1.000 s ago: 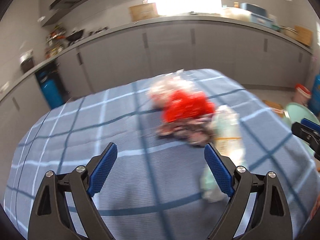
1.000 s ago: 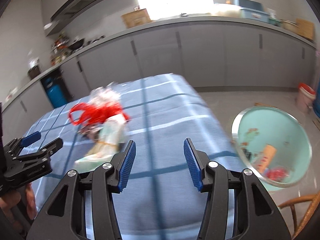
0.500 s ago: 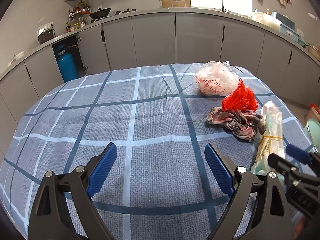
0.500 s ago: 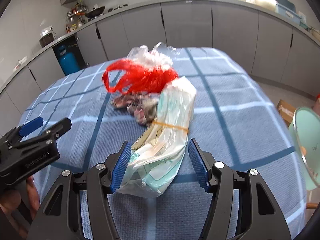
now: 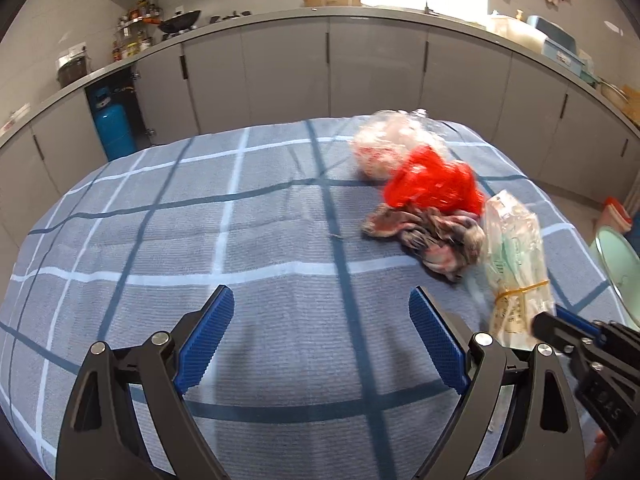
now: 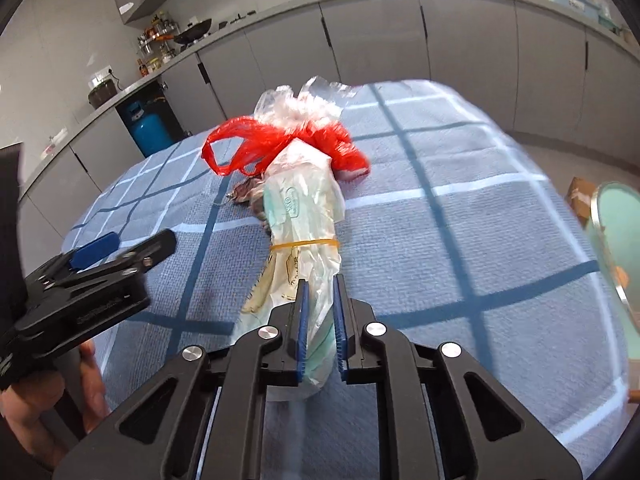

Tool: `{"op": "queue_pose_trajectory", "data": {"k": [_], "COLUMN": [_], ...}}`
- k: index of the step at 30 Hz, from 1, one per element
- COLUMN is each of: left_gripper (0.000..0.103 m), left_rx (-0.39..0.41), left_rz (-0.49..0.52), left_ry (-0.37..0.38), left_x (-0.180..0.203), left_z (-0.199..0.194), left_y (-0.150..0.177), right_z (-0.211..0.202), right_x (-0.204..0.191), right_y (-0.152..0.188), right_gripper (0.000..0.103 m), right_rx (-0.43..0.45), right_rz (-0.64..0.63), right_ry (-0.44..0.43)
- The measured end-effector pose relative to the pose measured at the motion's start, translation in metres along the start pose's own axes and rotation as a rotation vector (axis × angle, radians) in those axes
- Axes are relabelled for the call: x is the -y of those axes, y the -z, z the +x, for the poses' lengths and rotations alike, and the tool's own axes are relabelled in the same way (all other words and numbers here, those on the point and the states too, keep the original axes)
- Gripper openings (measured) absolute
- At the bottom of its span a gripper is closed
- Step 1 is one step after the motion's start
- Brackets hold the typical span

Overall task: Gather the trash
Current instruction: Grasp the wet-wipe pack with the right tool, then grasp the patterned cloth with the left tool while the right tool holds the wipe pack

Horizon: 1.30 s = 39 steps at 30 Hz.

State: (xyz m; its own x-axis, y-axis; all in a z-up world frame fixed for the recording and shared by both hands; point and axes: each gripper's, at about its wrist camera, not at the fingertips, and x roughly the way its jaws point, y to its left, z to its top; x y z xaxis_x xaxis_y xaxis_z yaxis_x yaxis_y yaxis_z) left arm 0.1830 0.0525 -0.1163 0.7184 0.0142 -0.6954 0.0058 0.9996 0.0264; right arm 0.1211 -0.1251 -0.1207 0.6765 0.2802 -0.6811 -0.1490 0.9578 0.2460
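Your right gripper [image 6: 320, 312], whose jaws stood wide around the banded plastic packet [image 6: 304, 216] half a second ago, is now closing on its near end on the table [image 6: 460, 240], so the first trash is nearly secured; your left gripper [image 5: 320, 336] hovers with jaws apart, empty.

A long clear plastic packet [image 6: 304, 216] with a pale green insert and a yellow rubber band is lying lengthwise, its near end sitting between the closing jaws of the right gripper [image 6: 320, 322]. A crumpled red bag [image 6: 280, 142], a clear bag [image 6: 308, 98] and a mottled rag [image 5: 424, 232] are lying beyond its far end.
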Motion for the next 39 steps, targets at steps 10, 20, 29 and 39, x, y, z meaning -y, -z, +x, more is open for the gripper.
{"op": "queue_pose_trajectory", "data": {"k": [10, 20, 29, 39], "left_gripper": [0.088, 0.058, 0.013, 0.012], "left_rx": [0.025, -0.079, -0.081, -0.027], "left_rz": [0.077, 0.041, 0.061, 0.117], "left_ry": [0.087, 0.123, 0.192, 0.234], "left_x": [0.069, 0.089, 0.084, 0.083], "left_z": [0.003, 0.054, 0.033, -0.025], "left_y": [-0.022, -0.028, -0.015, 0.002], "right_z": [-0.052, -0.050, -0.052, -0.071], "right_x": [0.054, 0.055, 0.056, 0.050], "right_y": [0.006, 0.008, 0.010, 0.014], "right_gripper": [0.012, 0.012, 0.011, 0.012], "right_rx": [0.107, 0.122, 0.122, 0.147], "right_rz": [0.061, 0.029, 0.037, 0.026], "right_ry": [0.141, 0.147, 0.143, 0.153]}}
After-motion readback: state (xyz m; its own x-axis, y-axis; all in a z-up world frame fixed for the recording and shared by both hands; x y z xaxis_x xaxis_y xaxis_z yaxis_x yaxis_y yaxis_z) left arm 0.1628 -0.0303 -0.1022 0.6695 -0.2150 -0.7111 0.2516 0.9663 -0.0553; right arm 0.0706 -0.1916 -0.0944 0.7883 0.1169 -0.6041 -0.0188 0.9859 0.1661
